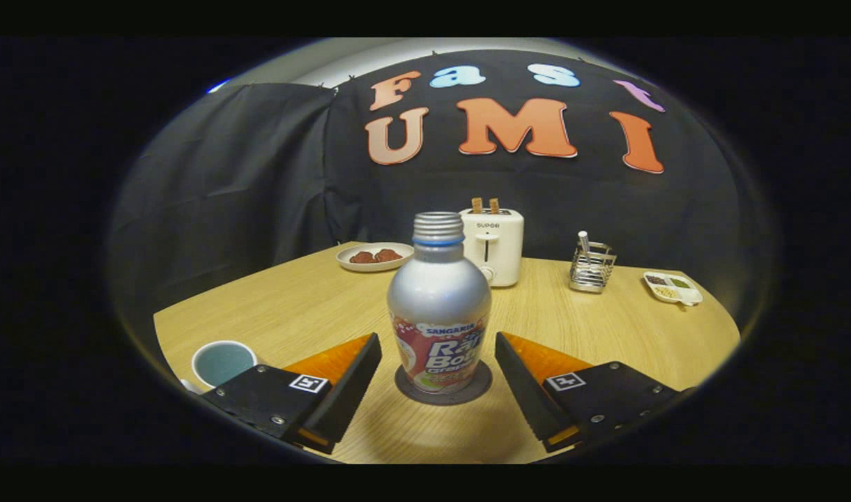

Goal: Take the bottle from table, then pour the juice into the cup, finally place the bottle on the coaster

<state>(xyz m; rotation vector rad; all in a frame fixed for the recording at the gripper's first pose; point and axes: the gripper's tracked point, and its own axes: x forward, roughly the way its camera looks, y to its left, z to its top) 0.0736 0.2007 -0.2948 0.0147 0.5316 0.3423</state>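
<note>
Claw point(439, 380) fingers stand apart, clear of the bottle point(439, 307) upright on its coaster point(444, 390). Placement looks done; next, back straight off without nudging it.

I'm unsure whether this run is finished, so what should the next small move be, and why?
Probably back the hand-held gripper straight away. Its fingers stand open, apart from the bottle, which stands upright on the coaster, so the placing looks done.
</note>
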